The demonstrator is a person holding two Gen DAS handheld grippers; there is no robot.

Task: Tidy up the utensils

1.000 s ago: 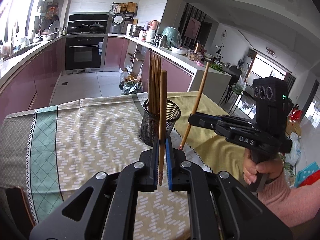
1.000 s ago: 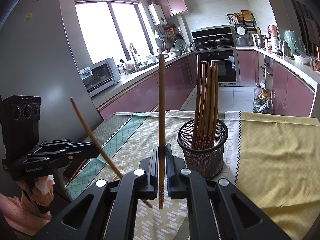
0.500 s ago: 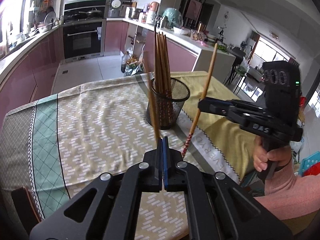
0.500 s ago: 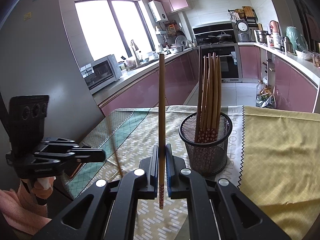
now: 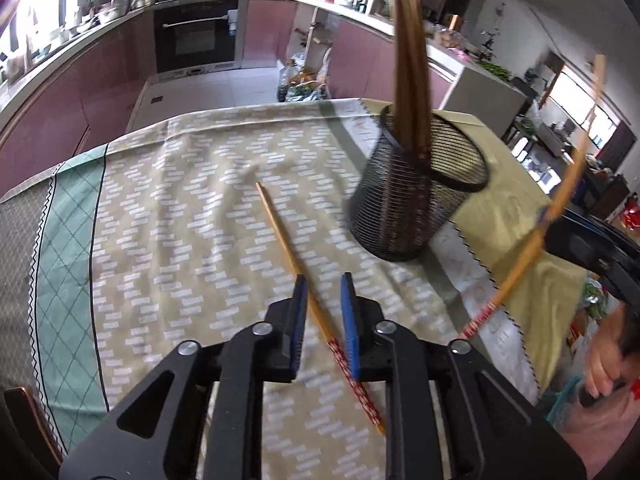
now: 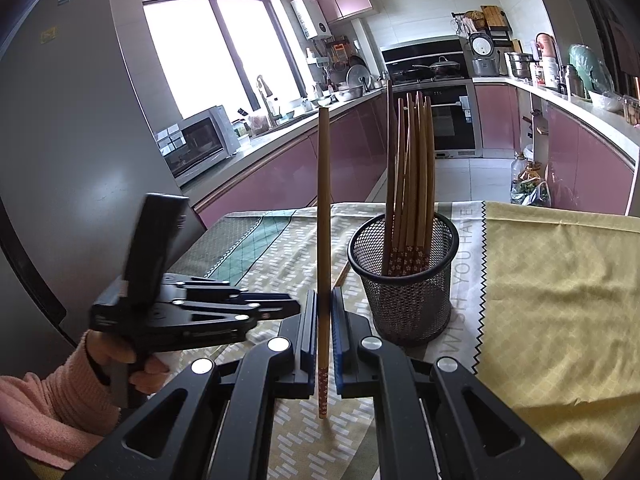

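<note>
A black mesh cup (image 5: 416,196) holding several wooden chopsticks stands on the patterned tablecloth (image 5: 180,200); it also shows in the right wrist view (image 6: 404,276). One chopstick (image 5: 288,248) lies flat on the cloth, running under my left gripper (image 5: 324,322), which is open above it. My right gripper (image 6: 325,332) is shut on another chopstick (image 6: 323,216), held upright left of the cup. That chopstick also shows at the right in the left wrist view (image 5: 560,196).
The table is covered by the patterned cloth and a yellow cloth (image 6: 560,300) on its right part. Kitchen counters, an oven (image 5: 196,36) and a microwave (image 6: 196,144) lie beyond the table. A chair back (image 5: 24,412) sits at the near left edge.
My left gripper has opened and tilted down towards the table; the chopstick it held now lies flat on the cloth. The right gripper keeps its chopstick upright.
</note>
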